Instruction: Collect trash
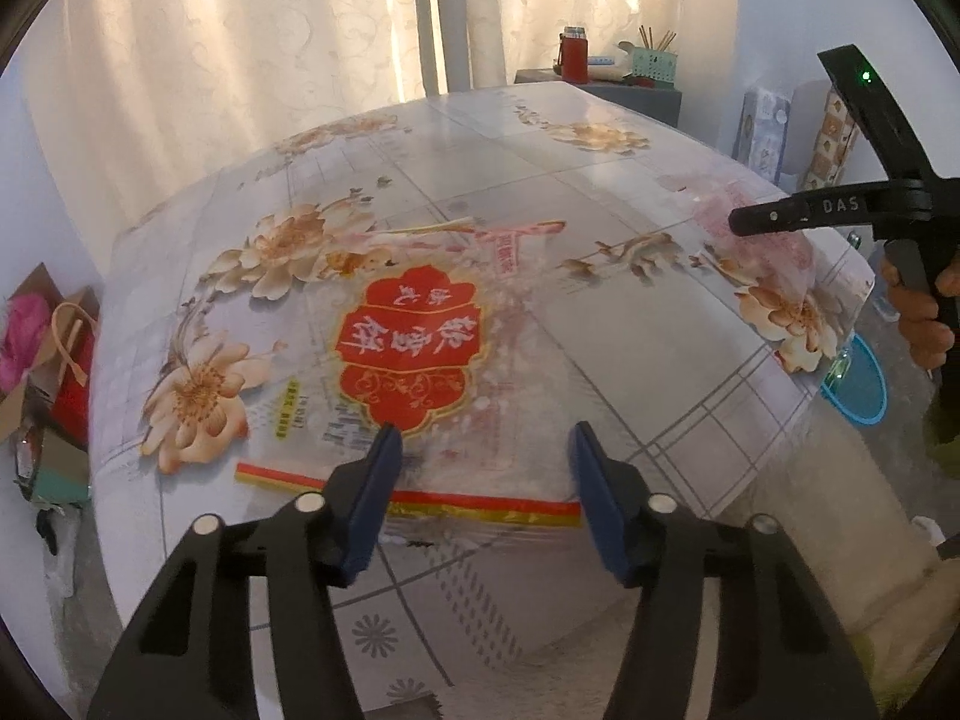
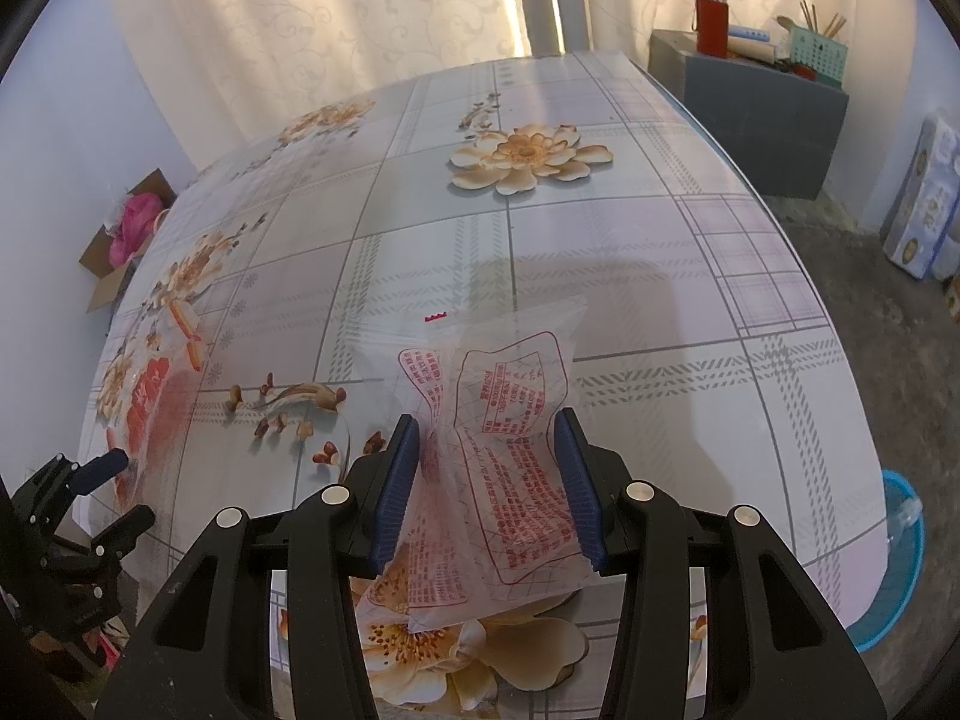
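Left gripper (image 1: pixel 483 468) half open over the near edge of a clear snack bag with a red label (image 1: pixel 414 348) – blue pads either side of its red-and-gold strip, contact unclear. Bag flat on the flowered tablecloth (image 1: pixel 600 180). Right gripper (image 2: pixel 489 480) clamped on a crumpled clear wrapper with red print (image 2: pixel 510 438) – lifted just above the cloth. Blue basin (image 2: pixel 894 570) beside the table's right edge.

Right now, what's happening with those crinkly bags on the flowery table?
A person is tidying up trash with a claw in each hand. The right claw is shut on a clear wrapper with red print. The left claw straddles the edge of a bigger snack bag with a red label, which lies flat on the table.
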Demonstrator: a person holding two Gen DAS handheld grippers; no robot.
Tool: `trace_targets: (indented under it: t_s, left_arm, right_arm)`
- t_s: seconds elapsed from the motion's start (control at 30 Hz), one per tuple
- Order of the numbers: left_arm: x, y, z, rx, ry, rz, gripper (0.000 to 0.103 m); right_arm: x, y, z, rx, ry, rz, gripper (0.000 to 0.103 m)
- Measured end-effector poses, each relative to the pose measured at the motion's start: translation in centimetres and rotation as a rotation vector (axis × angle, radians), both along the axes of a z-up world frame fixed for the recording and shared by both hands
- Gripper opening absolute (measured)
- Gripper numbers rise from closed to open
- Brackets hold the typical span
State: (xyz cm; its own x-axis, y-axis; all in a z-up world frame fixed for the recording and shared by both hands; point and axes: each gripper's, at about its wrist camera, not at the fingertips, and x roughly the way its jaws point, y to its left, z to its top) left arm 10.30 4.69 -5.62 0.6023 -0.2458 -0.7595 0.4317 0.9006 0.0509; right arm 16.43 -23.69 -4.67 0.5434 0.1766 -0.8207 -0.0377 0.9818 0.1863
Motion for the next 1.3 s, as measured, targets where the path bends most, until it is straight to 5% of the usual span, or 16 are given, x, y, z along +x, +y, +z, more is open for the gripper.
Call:
trace_targets:
  t_s: [0.63,1.13,1.3]
  left_arm:
    - [0.5,0.3,0.4,-0.091,0.018,0.03,0.01]
    - [-0.1,0.3,2.4,-0.107,-0.063,0.071,0.002]
    - [-0.2,0.1,3.3,-0.113,-0.104,0.085,0.002]
  right_arm:
    - [0.0,0.0,0.0,0.001,0.001,0.001,0.044]
    - [0.1,-0.3,0.1,0.012,-0.001,-0.001,0.043]
    - [0.1,-1.0,0.5,0.035,-0.005,-0.015,0.032]
